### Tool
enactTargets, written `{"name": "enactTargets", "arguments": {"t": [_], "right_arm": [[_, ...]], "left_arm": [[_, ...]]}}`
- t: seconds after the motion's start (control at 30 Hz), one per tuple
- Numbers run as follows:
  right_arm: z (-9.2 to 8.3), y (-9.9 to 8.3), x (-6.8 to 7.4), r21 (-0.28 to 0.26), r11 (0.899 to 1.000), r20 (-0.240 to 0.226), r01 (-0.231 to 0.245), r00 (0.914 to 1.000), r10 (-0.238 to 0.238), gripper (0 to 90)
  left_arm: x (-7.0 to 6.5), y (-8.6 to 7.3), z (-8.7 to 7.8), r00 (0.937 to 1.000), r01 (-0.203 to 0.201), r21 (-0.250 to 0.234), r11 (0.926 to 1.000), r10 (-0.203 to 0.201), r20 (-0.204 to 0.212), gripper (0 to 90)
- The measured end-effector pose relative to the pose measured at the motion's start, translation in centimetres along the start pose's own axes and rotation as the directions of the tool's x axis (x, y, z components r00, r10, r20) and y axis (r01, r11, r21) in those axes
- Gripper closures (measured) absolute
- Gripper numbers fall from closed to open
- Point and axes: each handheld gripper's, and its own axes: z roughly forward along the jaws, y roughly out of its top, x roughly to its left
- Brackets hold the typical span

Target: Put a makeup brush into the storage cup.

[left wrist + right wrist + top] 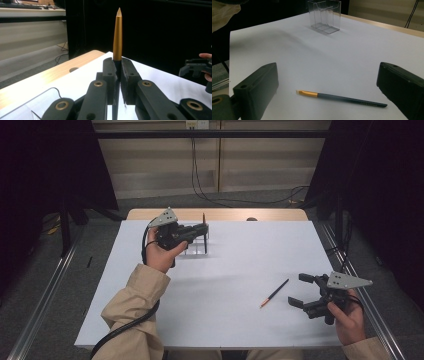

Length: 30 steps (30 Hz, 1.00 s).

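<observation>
My left gripper [200,231] is shut on a slim dark brush [204,234] and holds it upright at the far middle of the table, right by a clear plastic divided holder [196,246]. In the left gripper view the brush's gold tapered end [117,35] rises from between the closed left gripper [118,71]. A second brush [274,293], dark with a gold collar, lies flat on the white sheet. My right gripper [298,290] rests open just right of it. In the right gripper view this brush [342,98] lies between the wide-apart jaws of the right gripper [328,75].
A white sheet [225,310] covers the tabletop, with a strip of bare wood [225,214] along the far edge. The clear holder [325,16] stands empty beyond the lying brush. Dark curtains and floor cables surround the table.
</observation>
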Motion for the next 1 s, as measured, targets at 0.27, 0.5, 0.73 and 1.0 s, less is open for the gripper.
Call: {"name": "enactTargets", "arguments": {"t": [0.27,0.5,0.73,1.0], "right_arm": [[0.0,0.0,0.0,0.0,1.0,-0.001,0.0,1.0,0.0,3.4],[-0.1,0.0,0.0,0.0,1.0,0.002,0.003,1.0,-0.003,3.4],[0.0,0.0,0.0,0.0,1.0,-0.001,0.002,1.0,-0.002,3.4],[0.0,0.0,0.0,0.001,1.0,0.002,0.004,1.0,-0.004,3.4]], "left_arm": [[0.5,0.6,0.3,0.9997,-0.011,-0.005,0.9999,0.011,-0.021,83.4],[0.8,1.2,0.5,0.9991,-0.024,-0.008,0.9997,0.023,-0.035,83.4],[1.2,1.5,0.7,0.998,-0.033,-0.007,0.9994,0.033,-0.055,83.5],[1.6,2.1,1.0,0.9965,-0.04,-0.009,0.9992,0.039,-0.073,83.5]]}}
